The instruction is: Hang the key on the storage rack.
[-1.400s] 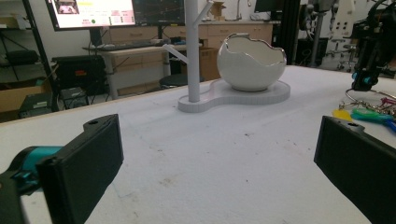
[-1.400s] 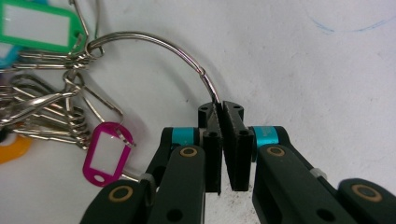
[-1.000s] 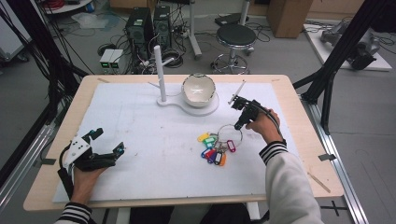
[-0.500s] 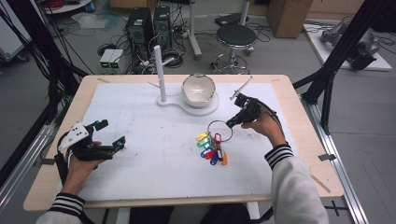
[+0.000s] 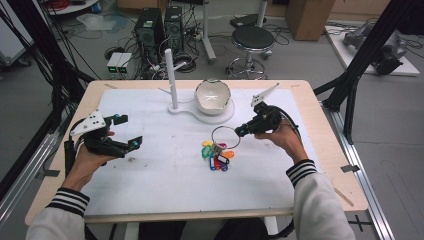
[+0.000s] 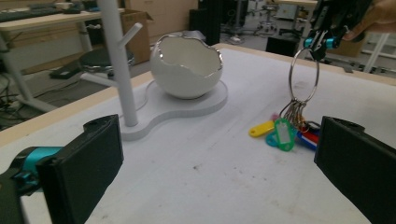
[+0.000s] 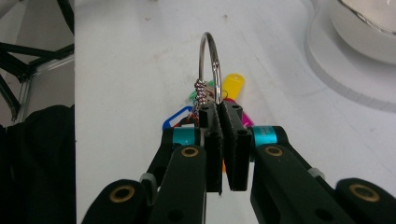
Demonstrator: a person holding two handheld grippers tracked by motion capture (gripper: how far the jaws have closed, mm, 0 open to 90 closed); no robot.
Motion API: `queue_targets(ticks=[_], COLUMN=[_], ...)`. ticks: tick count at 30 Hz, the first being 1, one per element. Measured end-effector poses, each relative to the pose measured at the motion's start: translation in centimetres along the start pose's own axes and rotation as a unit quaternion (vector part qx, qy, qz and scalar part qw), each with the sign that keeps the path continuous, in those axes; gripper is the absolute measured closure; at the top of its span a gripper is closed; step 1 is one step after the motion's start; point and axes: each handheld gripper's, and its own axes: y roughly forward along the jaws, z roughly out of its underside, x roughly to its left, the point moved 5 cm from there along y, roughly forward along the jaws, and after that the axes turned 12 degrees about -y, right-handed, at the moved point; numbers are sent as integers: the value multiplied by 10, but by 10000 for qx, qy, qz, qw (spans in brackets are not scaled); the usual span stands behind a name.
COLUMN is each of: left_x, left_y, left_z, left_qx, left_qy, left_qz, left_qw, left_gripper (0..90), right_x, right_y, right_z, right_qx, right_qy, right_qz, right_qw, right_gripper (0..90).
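Lifted since earlier, key ring (image 5: 225, 138) hangs in right gripper (image 5: 239, 132) jaws; left gripper (image 5: 129, 132) wide; bowl (image 5: 212, 97) empty.

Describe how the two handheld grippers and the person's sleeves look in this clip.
Both are black. The left gripper has broad flat black jaw blocks, teal collars behind them and a grey three-cornered plate on top. The right gripper has ribbed black pads, teal collars, brass-coloured pivot rivets, a grey plate and a black trailing cable. The sleeves are pale grey, with black-and-white striped cuffs.
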Motion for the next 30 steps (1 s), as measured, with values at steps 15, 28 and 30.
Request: queue_targets(ticks=[15,28,30], left_x=[-24,-49,-52], left_y=[40,64,69], left_z=[-30,-44,-44], left_qx=[397,592,644], left_qy=[260,503,483], left_qz=[920,1597,1671], left_qw=[9946,9841,9827], left_gripper=[17,30,30], right_x=[17,25,26], right_y=[1,-1,-1], right_z=[-14,-23,-24], right_qx=[-941,-1462,-1509], right_qy=[-676,-937,-971], right_qz=[-247,-300,-307], right_qw=[9930,9844,9833], right_gripper=[885,885,885])
